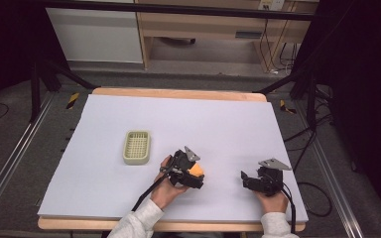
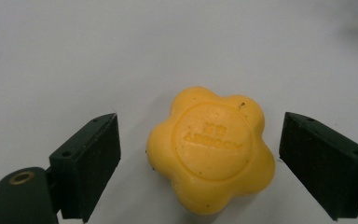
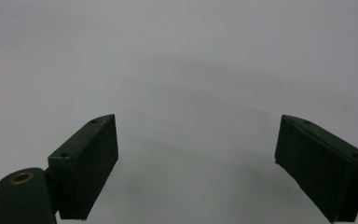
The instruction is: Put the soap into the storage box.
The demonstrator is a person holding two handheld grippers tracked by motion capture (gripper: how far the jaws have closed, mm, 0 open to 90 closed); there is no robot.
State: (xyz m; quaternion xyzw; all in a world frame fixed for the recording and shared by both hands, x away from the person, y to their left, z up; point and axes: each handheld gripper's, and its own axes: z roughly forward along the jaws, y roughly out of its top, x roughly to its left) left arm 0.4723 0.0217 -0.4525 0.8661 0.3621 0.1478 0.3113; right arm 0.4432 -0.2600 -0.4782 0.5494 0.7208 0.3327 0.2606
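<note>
Just now the left tool (image 1: 194, 174) is released: in the left gripper view its two black jaws stand wide on either side of a yellow soap (image 2: 211, 150), with a clear gap of white surface between each pad and the soap's edge, so nothing presses on it. That soap is flower-shaped, with rounded lobes and a round raised disc in the middle bearing small embossed lettering too fine to read. It lies flat on the white counter (image 1: 228, 124). In the high view the soap (image 1: 197, 170) peeks out as an orange-yellow patch right at the left tool's tip, near the counter's front edge and a little right of a pale green basket (image 1: 137, 147). The basket has a ribbed bottom and sits apart from the soap, farther back and to the left.

Well to the right of the soap, the right tool (image 1: 246, 177) rests low over the counter in the person's right hand (image 1: 273, 201). It too is released, its jaws spread wide over bare white surface.
</note>
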